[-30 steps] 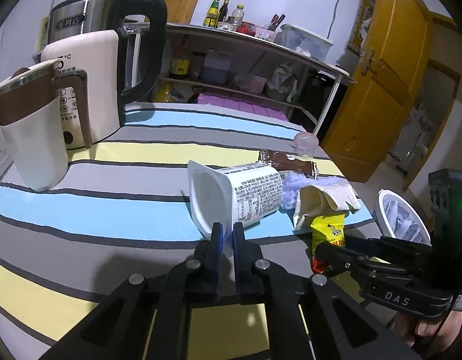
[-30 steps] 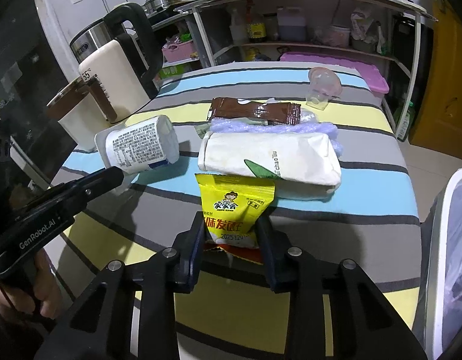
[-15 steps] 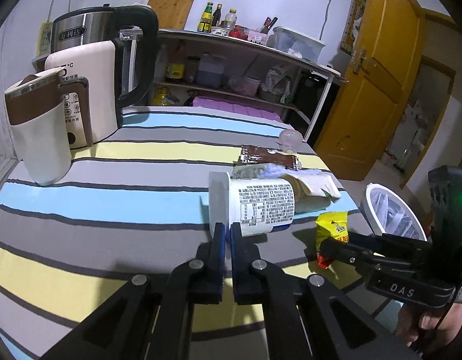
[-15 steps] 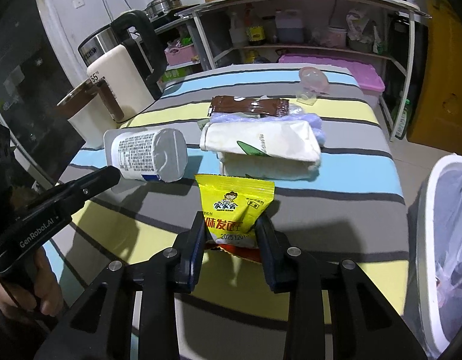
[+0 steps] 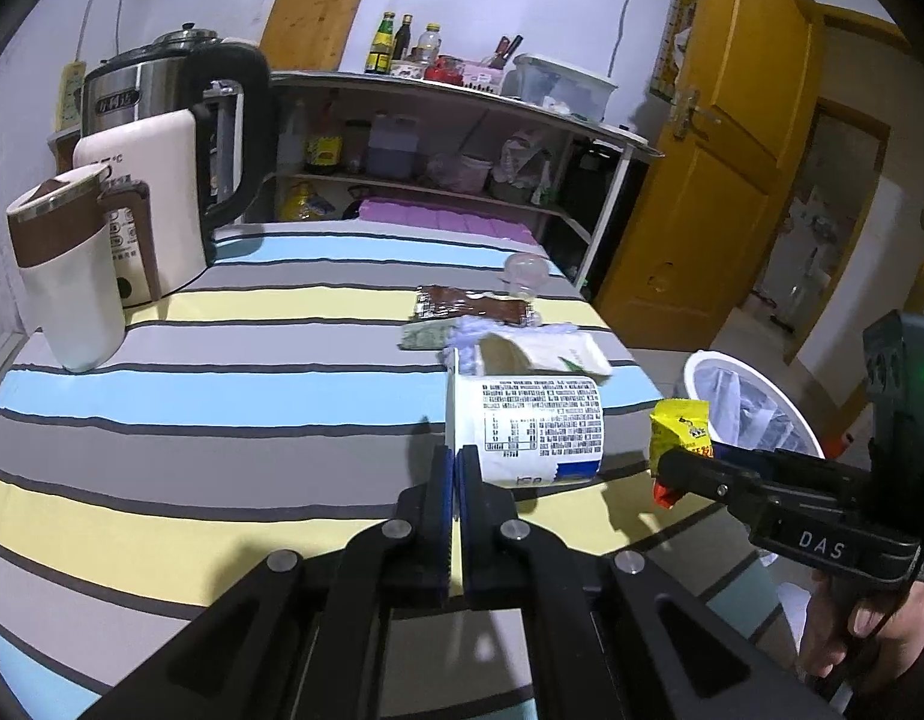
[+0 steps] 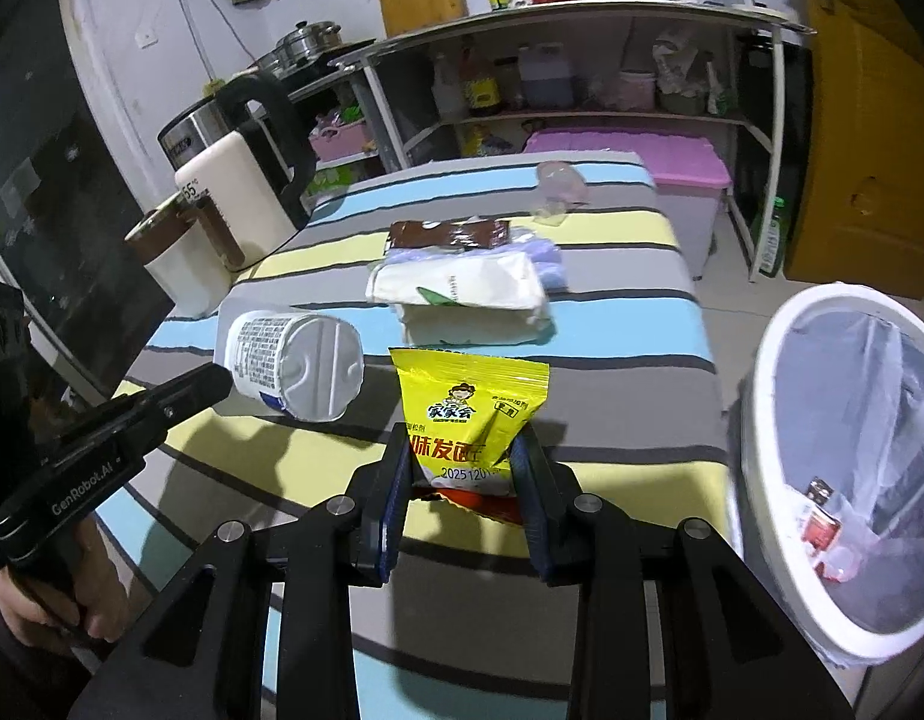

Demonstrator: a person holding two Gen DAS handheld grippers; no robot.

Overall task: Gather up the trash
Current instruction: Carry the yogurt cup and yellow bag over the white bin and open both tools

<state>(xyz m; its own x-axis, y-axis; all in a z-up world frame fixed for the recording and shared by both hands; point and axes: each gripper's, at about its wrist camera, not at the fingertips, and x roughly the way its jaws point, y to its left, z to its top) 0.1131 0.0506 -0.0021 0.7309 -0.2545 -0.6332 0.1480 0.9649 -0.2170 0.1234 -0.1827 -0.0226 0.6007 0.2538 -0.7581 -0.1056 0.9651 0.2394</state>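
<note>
My left gripper (image 5: 459, 456) is shut on the rim of a white printed plastic cup (image 5: 540, 426), which hangs on its side just over the striped tablecloth (image 5: 222, 408). In the right wrist view the same cup (image 6: 294, 360) shows its ribbed bottom, with the left gripper (image 6: 219, 378) at its rim. My right gripper (image 6: 465, 456) is shut on the lower end of a yellow snack packet (image 6: 468, 396), held upright near the table's front edge. A white bin (image 6: 762, 360) with a clear liner stands on the floor to the right and holds a few scraps.
On the cloth behind lie a white paper bag (image 6: 462, 288), a brown wrapper (image 6: 450, 234), a crumpled lilac plastic piece (image 6: 549, 264) and a small clear cup (image 6: 558, 180). A kettle (image 6: 240, 192) and a brown-banded jug (image 6: 174, 258) stand far left. Shelves and a yellow door lie beyond.
Both grippers have drawn back and to the right, toward the bin side, with their loads. The white cup has come off the cloth and turned. The left jaws have closed fully on its rim.
</note>
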